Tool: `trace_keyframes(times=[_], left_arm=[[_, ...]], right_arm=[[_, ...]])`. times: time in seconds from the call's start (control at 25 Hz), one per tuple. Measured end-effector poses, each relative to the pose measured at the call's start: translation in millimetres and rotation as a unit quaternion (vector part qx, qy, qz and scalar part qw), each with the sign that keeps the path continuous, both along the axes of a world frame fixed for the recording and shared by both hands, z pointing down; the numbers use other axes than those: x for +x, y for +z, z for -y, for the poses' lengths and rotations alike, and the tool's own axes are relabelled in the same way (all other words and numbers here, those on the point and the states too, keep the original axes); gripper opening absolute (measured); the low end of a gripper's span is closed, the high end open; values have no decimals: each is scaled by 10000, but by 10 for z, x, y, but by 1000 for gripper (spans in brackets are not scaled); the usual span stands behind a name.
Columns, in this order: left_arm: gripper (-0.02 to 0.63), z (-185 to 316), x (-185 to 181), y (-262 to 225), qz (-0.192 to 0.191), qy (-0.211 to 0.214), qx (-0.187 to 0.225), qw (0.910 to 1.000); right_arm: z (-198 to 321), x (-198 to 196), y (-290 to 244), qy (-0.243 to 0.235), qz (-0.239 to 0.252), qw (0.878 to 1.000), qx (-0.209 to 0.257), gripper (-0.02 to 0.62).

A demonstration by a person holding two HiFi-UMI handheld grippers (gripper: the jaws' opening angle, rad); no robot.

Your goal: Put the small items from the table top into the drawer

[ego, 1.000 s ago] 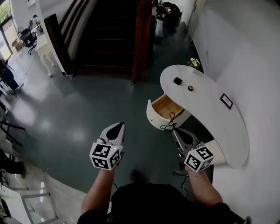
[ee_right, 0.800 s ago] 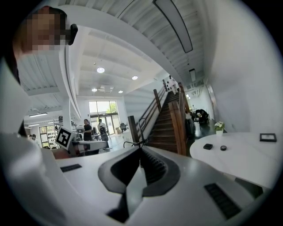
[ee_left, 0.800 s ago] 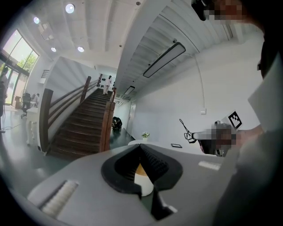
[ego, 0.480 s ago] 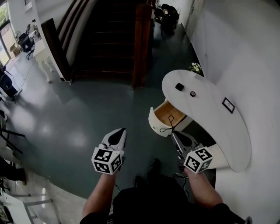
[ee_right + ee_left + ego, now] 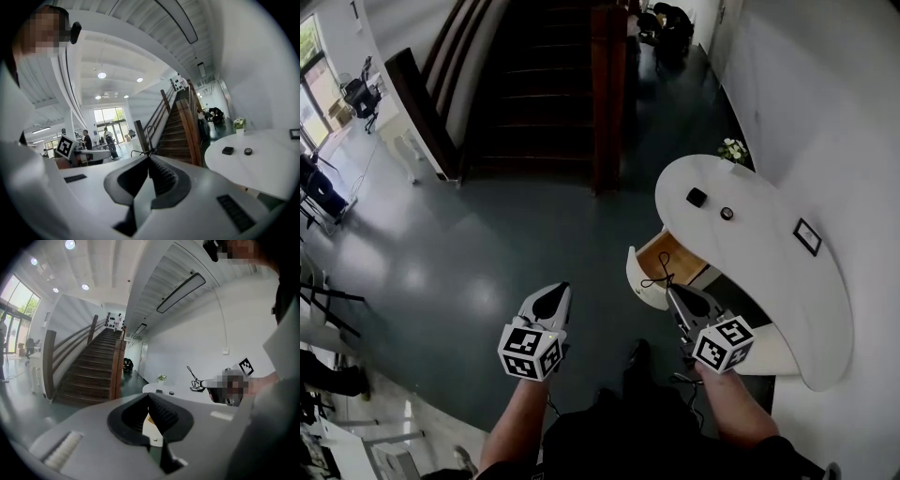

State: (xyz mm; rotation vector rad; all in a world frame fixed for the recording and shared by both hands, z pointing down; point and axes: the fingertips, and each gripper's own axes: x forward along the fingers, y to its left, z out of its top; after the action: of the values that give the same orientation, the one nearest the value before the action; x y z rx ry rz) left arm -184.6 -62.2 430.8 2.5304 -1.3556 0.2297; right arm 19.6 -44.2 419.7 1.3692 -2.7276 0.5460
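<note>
Left tool: your left tool (image 5: 553,292) sits at 7 o'clock in the head view, over the dark grey floor (image 5: 469,244). In the left gripper view its jaws meet at the tips with nothing between them.
Right tool: your right tool (image 5: 671,290) sits at 5 o'clock in the head view. Its jaws are pinched narrow on a thin black wire loop (image 5: 146,140).
Wire loop: it sticks out past the tool tips. In the head view it shows against the front edge of the drawer.
Drawer: the white curved-front drawer with a bare wood inside (image 5: 637,279) stands pulled out at 4 o'clock, from under the counter's 9 o'clock side. I cannot tell whether anything lies inside.
Counter: the white rounded counter (image 5: 769,272) runs along the wall at 3 o'clock.
Small items: a small black square block (image 5: 697,197) lies on the counter near its 12 o'clock end. A small dark round piece (image 5: 727,214) lies just beside it at its 4 o'clock, apart from it. Both are well apart from your tools.
Other things: a small black-framed picture (image 5: 807,236) lies at 3 o'clock on the counter, near the wall. A little pot of white flowers (image 5: 732,150) stands at the counter's 12 o'clock tip.
Background: a dark wooden staircase (image 5: 534,84) rises at 12 o'clock.
</note>
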Motion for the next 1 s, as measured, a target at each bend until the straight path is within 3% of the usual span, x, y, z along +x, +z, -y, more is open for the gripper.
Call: trace_keyframes(times=[0.52, 1.0], left_arm=[[12, 1107, 705, 139, 88, 133, -218, 9996], [12, 1499, 977, 65, 242, 438, -94, 9987]], right_arm=[[1144, 551, 229, -107, 49, 9997, -199, 12], [1507, 691, 245, 33, 114, 9997, -218, 12]])
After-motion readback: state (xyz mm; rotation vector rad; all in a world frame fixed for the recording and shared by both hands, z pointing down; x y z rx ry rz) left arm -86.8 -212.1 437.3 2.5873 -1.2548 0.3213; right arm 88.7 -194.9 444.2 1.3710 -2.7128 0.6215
